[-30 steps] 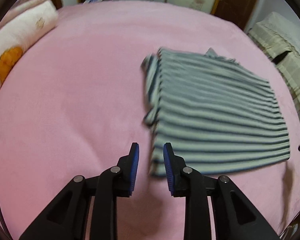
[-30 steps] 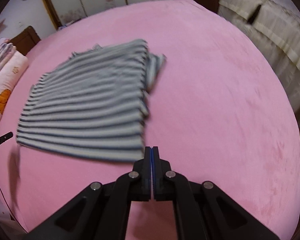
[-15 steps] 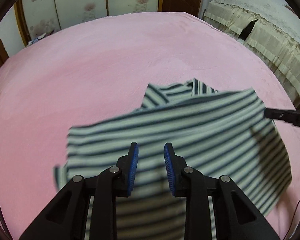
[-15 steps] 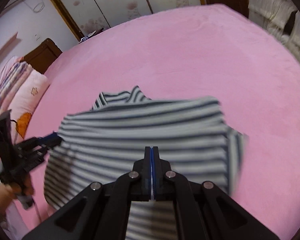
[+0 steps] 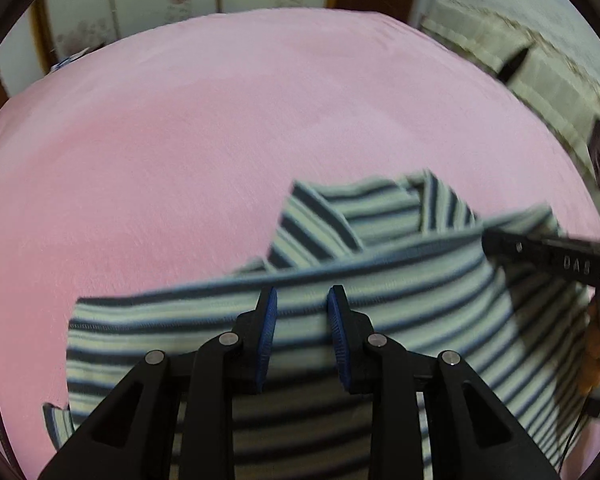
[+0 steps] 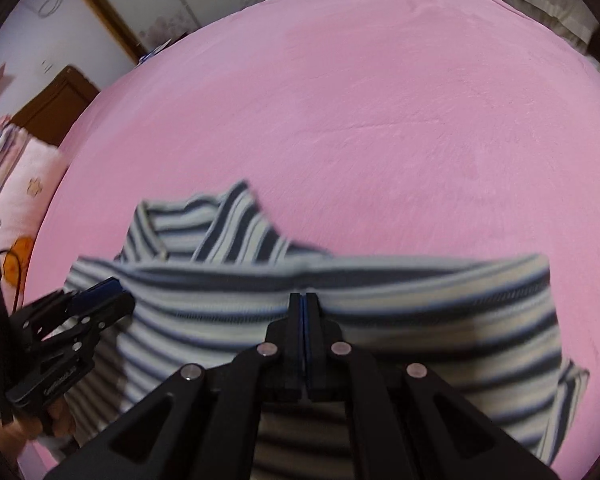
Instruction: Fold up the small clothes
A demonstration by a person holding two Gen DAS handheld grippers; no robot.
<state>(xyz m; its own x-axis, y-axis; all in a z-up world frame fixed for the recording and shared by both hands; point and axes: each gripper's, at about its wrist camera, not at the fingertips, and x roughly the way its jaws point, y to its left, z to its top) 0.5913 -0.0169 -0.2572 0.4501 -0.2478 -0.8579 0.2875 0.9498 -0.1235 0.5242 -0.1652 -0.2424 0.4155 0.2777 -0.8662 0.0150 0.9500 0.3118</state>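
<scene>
Since the earlier frame, both grippers hover closer over the striped shirt (image 5: 380,300): left gripper (image 5: 300,312) released, right gripper (image 6: 304,312) clenched empty, positioned for folding.

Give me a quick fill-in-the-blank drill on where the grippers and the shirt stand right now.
1. The striped shirt lies on a ____ bedspread.
2. The left gripper has its fingers ____, with a gap between the blue pads.
3. The right gripper has its fingers ____, pads pressed together.

Missing words: pink; open; shut
</scene>
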